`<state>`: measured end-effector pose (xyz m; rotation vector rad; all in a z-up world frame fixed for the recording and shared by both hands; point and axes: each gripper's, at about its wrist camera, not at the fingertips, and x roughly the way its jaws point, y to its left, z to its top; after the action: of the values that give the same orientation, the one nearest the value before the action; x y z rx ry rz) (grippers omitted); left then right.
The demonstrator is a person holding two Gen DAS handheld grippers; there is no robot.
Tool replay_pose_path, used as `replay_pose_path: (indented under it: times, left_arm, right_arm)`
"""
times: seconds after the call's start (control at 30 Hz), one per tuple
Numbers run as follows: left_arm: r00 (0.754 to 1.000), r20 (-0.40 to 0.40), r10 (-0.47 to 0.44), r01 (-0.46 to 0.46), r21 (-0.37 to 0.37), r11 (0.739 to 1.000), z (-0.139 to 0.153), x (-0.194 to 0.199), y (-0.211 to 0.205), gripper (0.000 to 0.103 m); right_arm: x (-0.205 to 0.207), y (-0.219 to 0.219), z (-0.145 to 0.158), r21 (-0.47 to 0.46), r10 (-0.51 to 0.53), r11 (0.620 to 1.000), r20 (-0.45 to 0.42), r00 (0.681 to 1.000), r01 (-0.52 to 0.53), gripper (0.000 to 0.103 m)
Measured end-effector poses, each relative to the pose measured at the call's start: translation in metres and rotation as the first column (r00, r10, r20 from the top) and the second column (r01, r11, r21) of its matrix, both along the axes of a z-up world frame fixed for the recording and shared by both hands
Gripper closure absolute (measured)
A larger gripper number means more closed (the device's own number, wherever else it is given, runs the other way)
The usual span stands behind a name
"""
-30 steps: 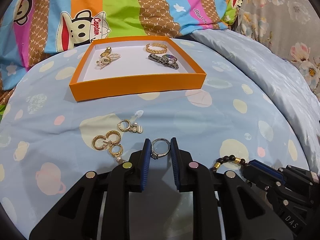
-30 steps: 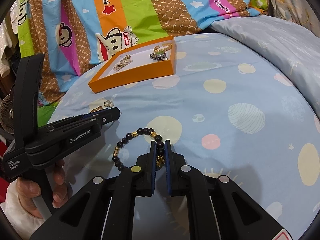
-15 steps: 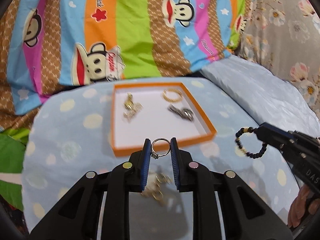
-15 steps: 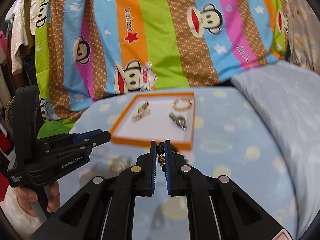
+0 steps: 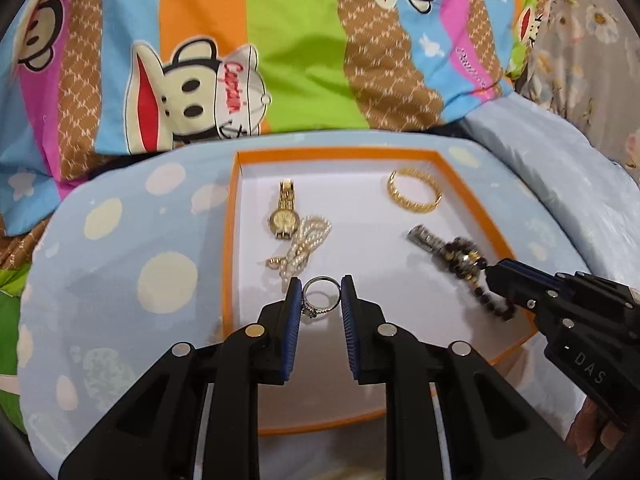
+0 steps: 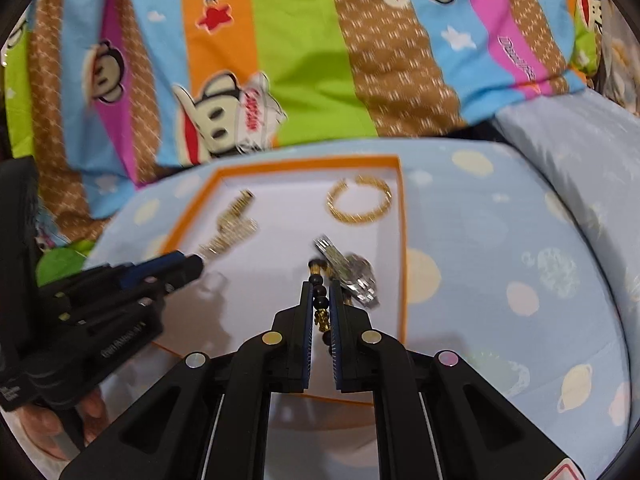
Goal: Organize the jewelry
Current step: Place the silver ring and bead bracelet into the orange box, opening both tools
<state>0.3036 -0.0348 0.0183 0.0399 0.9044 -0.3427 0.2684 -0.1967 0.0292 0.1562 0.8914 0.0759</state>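
Orange tray (image 5: 472, 184) lay under both tongs now, where half a second before they had hung short of it. The left tongs (image 5: 321, 300) gripped the ring (image 5: 320, 295) above the white floor, near the pearls (image 5: 306, 246) and gold watch (image 5: 285, 216). The right tongs (image 6: 321, 300) clasped the bead bracelet (image 6: 320, 280), its beads against the silver watch (image 6: 352, 274); the bangle (image 6: 359, 199) sat beyond.

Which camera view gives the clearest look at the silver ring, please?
The left wrist view: the silver ring sits sharp between the left hand-held gripper fingers. In the right wrist view it is only a faint blur near that gripper's tip.
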Motion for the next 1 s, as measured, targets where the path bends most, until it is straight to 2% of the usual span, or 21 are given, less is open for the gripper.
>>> replay_pose_path:
  times: [0.1,0.2,0.3,0.47,0.57,0.77,0.83,0.93,1.0]
  left_arm:
    - [1.000,-0.007,0.005,-0.005,0.011,1.000,-0.012,-0.001,0.003,0.084]
    - [1.000,0.031,0.003,-0.005,0.046,0.999,-0.014,-0.008,0.002,0.084]
    - [1.000,0.025,0.005,-0.006,0.016,1.000,-0.013,-0.008,0.005,0.084]
    - [1.000,0.027,0.011,-0.011,0.002,1.000,-0.014,-0.007,0.007,0.084]
    - [1.000,0.027,0.011,-0.011,-0.002,1.000,-0.014,-0.008,0.008,0.084]
    - [1.000,0.030,0.008,-0.008,-0.003,1.000,-0.014,-0.009,0.008,0.083]
    - [1.000,0.029,0.008,-0.008,-0.005,1.000,-0.014,-0.008,0.008,0.083]
    - [0.999,0.033,0.003,-0.003,-0.013,1.000,-0.014,-0.008,0.009,0.083]
    - [0.999,0.042,0.006,-0.005,-0.022,1.000,-0.012,-0.010,0.010,0.083]
  right_arm:
    - [0.000,-0.007,-0.006,-0.007,-0.017,1.000,-0.008,1.000,0.017,0.096]
    - [-0.002,-0.008,-0.003,0.033,-0.002,0.999,-0.008,1.000,0.002,0.096]
    - [-0.004,0.002,0.016,0.136,0.059,0.989,0.026,0.998,-0.062,0.096]
    - [-0.007,0.020,0.059,0.208,0.135,0.965,0.118,0.984,-0.157,0.096]
    - [-0.003,0.020,0.058,0.147,0.106,0.982,0.111,0.988,-0.122,0.096]
    - [0.010,-0.003,0.004,-0.018,-0.003,1.000,0.000,1.000,0.003,0.093]
    - [0.010,-0.012,-0.003,-0.028,-0.031,0.999,-0.003,1.000,0.031,0.090]
    - [0.004,-0.021,0.003,0.002,-0.041,0.999,0.030,0.999,0.041,0.085]
    - [-0.004,-0.023,0.011,-0.005,-0.062,0.998,0.066,0.996,0.062,0.074]
